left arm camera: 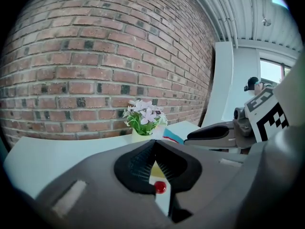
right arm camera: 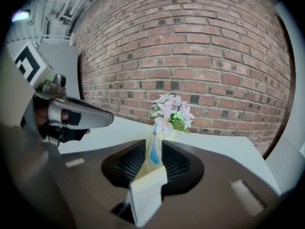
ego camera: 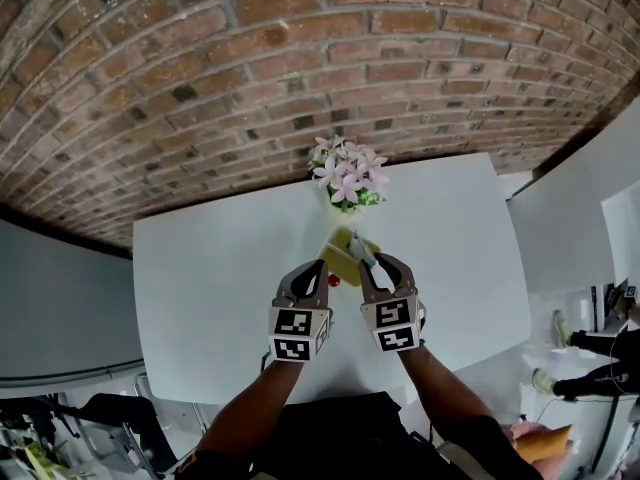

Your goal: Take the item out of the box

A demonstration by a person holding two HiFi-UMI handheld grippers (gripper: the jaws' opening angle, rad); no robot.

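Note:
A small yellow box [ego camera: 340, 258] is held up over the white table [ego camera: 220, 268], between my two grippers. My left gripper [ego camera: 325, 270] is shut on the box's left side. In the left gripper view its jaws meet at the tips, with the yellow box [left arm camera: 154, 169] and a red dot [left arm camera: 160, 187] behind them. My right gripper [right arm camera: 153, 146] is open. A thin white and blue item [right arm camera: 153, 157] stands in the gap between its jaws, above a pale box flap [right arm camera: 148, 194]. In the head view the item [ego camera: 361, 249] sticks out of the box top by the right gripper [ego camera: 368, 261].
A pot of pink and white flowers [ego camera: 347, 174] stands at the table's far edge, just beyond the box, against a brick wall. White panels stand at the right. The left gripper's finger [right arm camera: 76, 113] shows at the left of the right gripper view.

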